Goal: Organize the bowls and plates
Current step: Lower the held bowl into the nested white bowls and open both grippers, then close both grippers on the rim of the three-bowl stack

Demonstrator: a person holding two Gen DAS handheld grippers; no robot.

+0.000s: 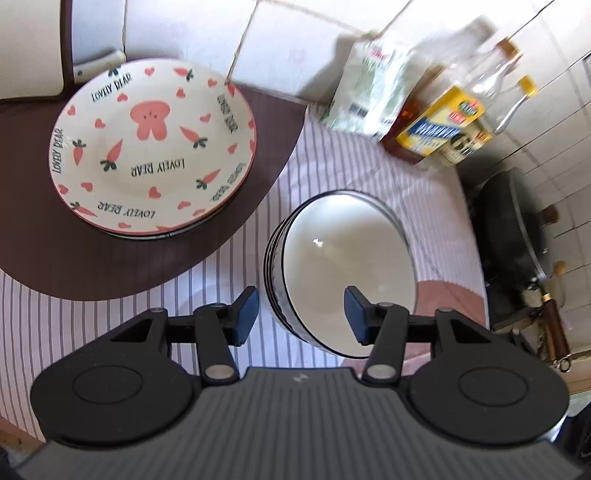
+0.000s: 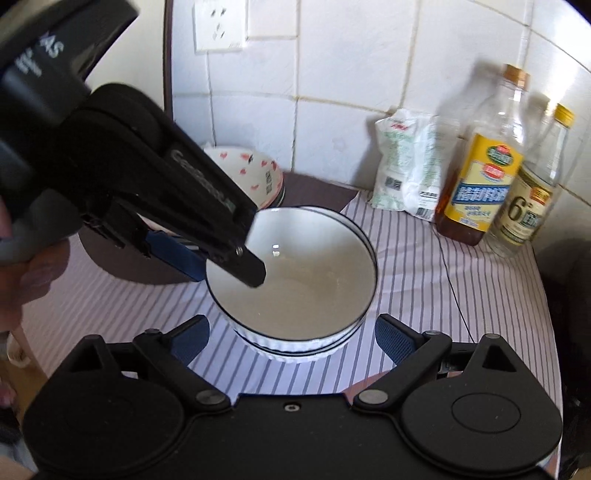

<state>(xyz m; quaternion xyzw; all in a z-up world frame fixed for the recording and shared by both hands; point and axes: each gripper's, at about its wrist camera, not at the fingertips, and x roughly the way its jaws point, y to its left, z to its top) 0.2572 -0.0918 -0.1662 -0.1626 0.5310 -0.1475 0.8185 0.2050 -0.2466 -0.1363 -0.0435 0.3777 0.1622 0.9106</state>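
A stack of white bowls with black rims sits on the striped cloth. My left gripper is open, its jaws straddling the near-left rim of the top bowl, one finger inside and one outside; it also shows in the right wrist view. My right gripper is open and empty, just in front of the bowl stack. A stack of cream plates with pink bears and carrots rests on a dark brown mat to the left.
A white bag and two bottles stand by the tiled wall at the back right. A dark pan sits at the right. A wall socket is above the plates.
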